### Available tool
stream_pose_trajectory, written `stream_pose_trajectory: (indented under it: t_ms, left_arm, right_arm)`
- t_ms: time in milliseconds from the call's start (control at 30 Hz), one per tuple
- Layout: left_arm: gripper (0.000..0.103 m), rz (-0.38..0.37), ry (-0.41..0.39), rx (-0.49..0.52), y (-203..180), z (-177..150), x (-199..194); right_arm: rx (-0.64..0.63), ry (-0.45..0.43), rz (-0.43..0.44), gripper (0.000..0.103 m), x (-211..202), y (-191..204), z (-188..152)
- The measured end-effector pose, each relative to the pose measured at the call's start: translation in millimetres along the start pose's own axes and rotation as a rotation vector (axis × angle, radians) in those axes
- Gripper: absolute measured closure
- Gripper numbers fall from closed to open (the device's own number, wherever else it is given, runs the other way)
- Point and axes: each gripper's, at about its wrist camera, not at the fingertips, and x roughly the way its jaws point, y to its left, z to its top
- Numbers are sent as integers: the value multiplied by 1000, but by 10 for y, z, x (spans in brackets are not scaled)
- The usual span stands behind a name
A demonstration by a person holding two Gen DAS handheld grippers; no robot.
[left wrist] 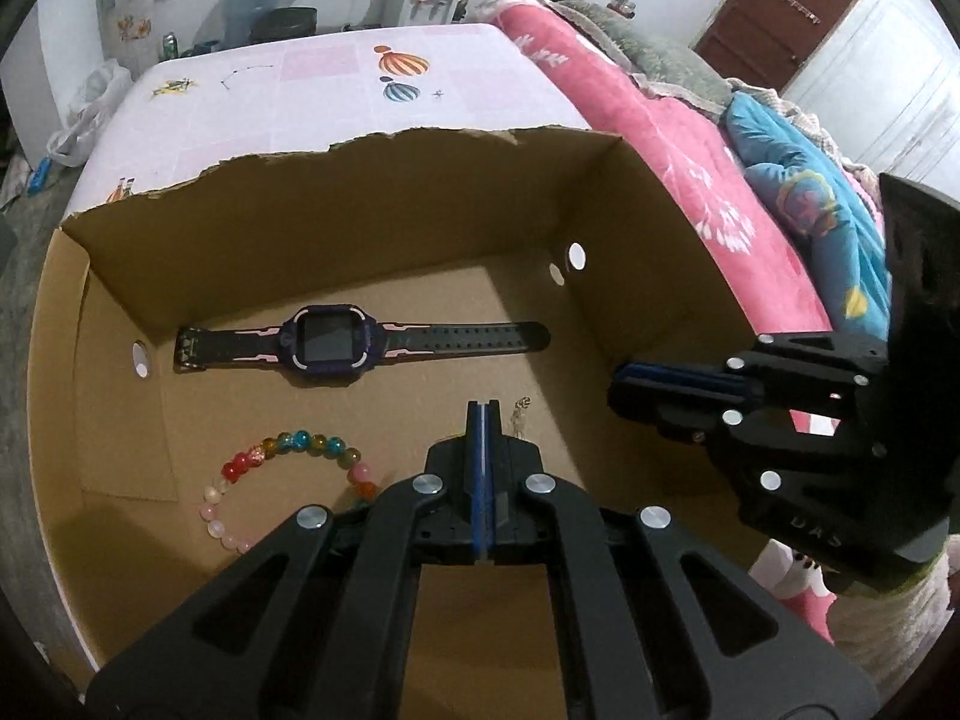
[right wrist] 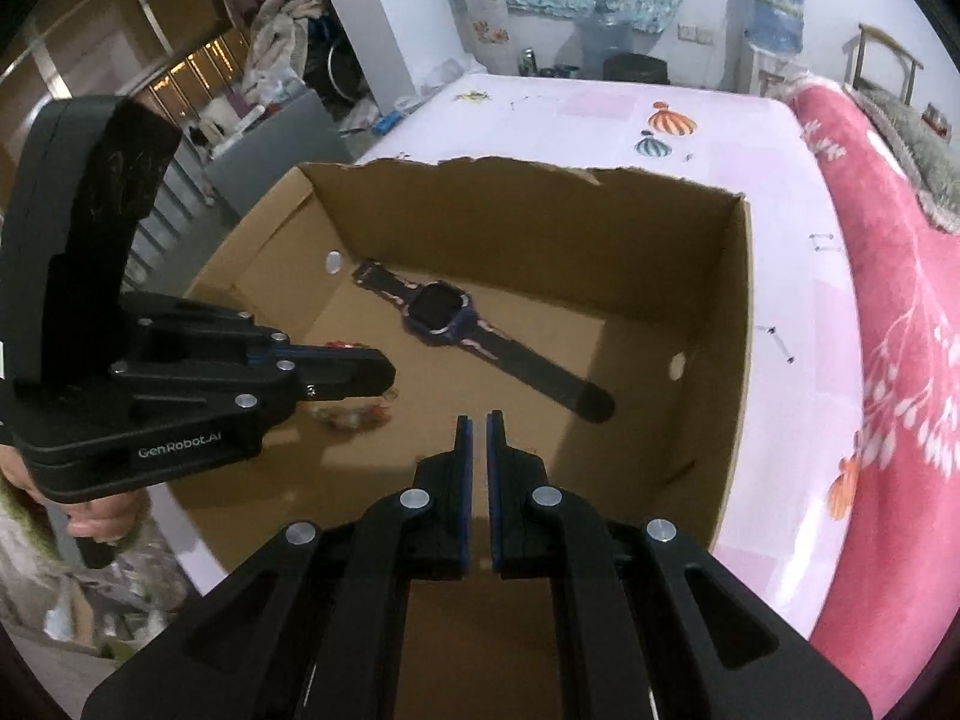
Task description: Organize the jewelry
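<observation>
1. A cardboard box (left wrist: 372, 210) with a torn far rim sits on a bed covered by a pale pink sheet (left wrist: 312, 78) printed with hot-air balloons. Round holes pierce its left and right walls.

2. A purple watch (left wrist: 333, 343) with a dark strap and pink accents lies flat on the box floor, towards the far wall, stretched from left to right. In the right wrist view it (right wrist: 441, 312) runs diagonally across the floor.

3. A bead bracelet (left wrist: 282, 468) of red, yellow, blue, green and pale pink beads lies on the floor nearer than the watch, at the left – its near right part is hidden behind the left gripper.

4. The left gripper (left wrist: 483, 408) hangs over the near part of the box with its jaws pressed together on nothing, just right of the bracelet. A small metal charm (left wrist: 521, 414) shows just beside its right finger; what it belongs to cannot be told.

5. The right gripper (right wrist: 479, 417) also hangs over the near part of the box – its jaws stand almost together with a thin slit between the pads, and nothing is between them. From the left wrist view it (left wrist: 618, 381) reaches in over the right wall.

6. A pink quilt (left wrist: 678, 138) with white sprigs lies heaped along the right side of the bed, with a blue blanket (left wrist: 798, 180) on it.
</observation>
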Motion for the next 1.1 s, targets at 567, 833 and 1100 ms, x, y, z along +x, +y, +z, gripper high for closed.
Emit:
stream_pose_trajectory:
  t_ms: [567, 833, 1100]
  left_arm:
    - [69, 81, -211, 97, -189, -293, -694]
    - [24, 176, -421, 183, -293, -1197, -1487]
    - [19, 159, -331, 87, -31, -1925, -1207]
  right_arm:
    - [19, -220, -56, 65, -796, 100, -191]
    - [49, -396, -67, 46, -1471, 353, -885]
    - [243, -340, 9, 46, -1182, 335, -1535]
